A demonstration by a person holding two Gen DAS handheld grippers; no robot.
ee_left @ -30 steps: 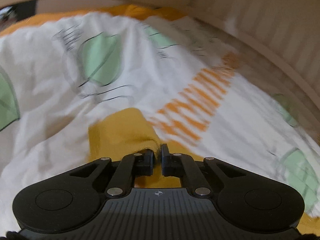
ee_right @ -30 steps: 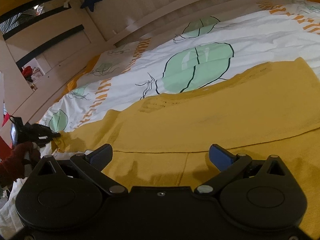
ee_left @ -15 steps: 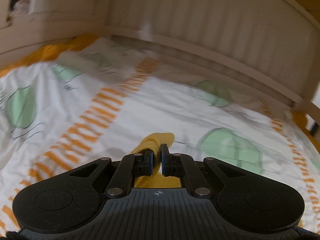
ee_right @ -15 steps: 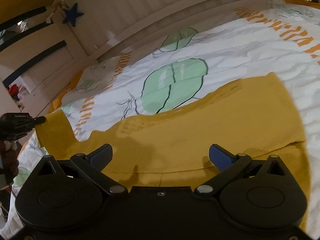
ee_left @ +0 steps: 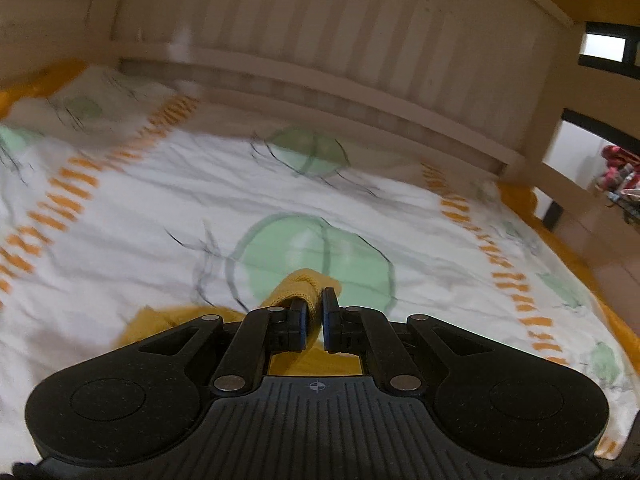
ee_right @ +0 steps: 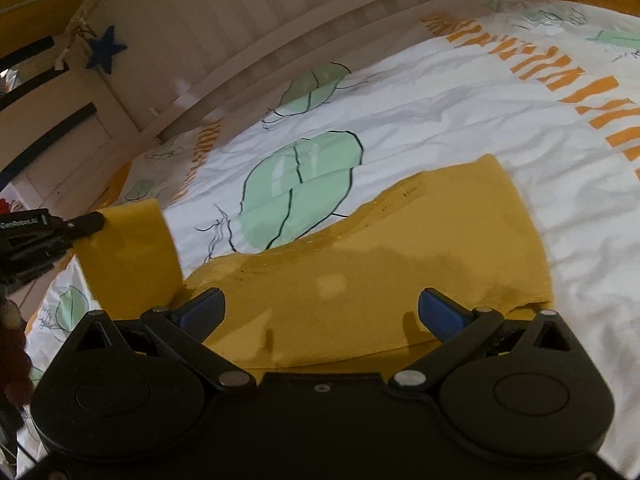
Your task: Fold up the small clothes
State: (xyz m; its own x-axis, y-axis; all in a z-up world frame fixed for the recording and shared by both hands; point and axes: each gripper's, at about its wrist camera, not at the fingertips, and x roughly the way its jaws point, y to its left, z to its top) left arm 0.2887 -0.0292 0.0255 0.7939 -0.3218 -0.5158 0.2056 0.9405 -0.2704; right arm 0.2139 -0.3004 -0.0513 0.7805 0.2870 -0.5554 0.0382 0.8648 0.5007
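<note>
A mustard-yellow knit garment [ee_right: 380, 272] lies spread on the bed. My left gripper [ee_left: 316, 312] is shut on one end of the garment [ee_left: 304, 284] and holds it lifted above the bed. In the right wrist view the left gripper [ee_right: 86, 222] is at the far left, with the lifted sleeve part [ee_right: 128, 256] hanging from it. My right gripper [ee_right: 320, 312] is open and empty, low over the garment's near part, its blue pads [ee_right: 440, 312] apart.
The bed cover [ee_right: 460, 120] is white with green leaves and orange stripes. A slatted wooden bed rail [ee_left: 320, 40] runs along the far side. A blue star [ee_right: 105, 49] hangs on the bed frame at left. Beyond the bed's right end is floor with clutter [ee_left: 620, 184].
My left gripper has lifted the garment's end and carried it rightward across the bed. The sleeve part now stands raised. My right gripper stayed open over the garment.
</note>
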